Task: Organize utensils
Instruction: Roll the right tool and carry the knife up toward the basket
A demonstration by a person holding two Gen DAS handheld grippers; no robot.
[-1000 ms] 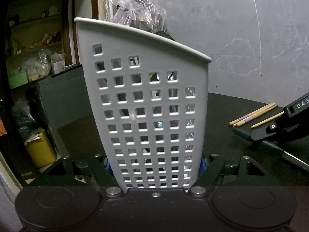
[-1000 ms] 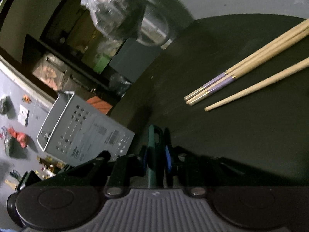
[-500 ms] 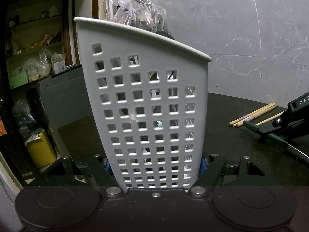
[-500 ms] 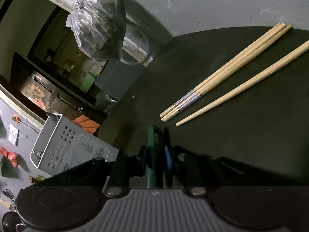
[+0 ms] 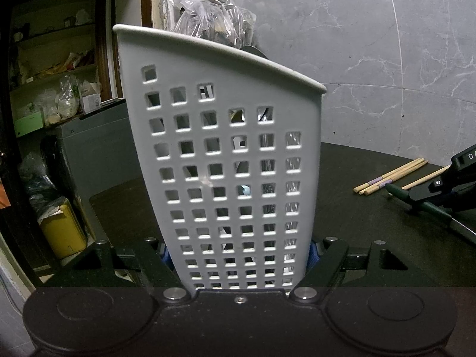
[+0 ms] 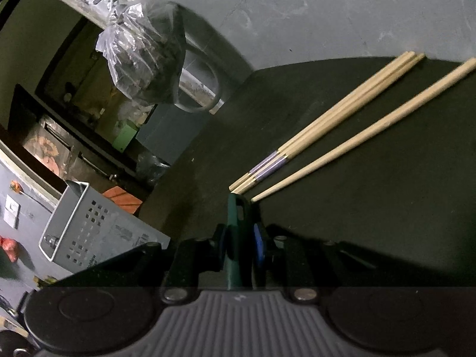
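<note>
now my left gripper [image 5: 238,255] was clamped on the white perforated caddy [image 5: 220,160], held upright above the dark table [image 5: 372,223]. right gripper [image 6: 241,238] was pinched narrow on a green-handled utensil [image 6: 236,223], its end just beside four chopsticks [image 6: 327,131] lying on the table.

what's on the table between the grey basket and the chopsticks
Nothing: in the left wrist view only bare dark table runs from the grey basket to the chopsticks.
</note>
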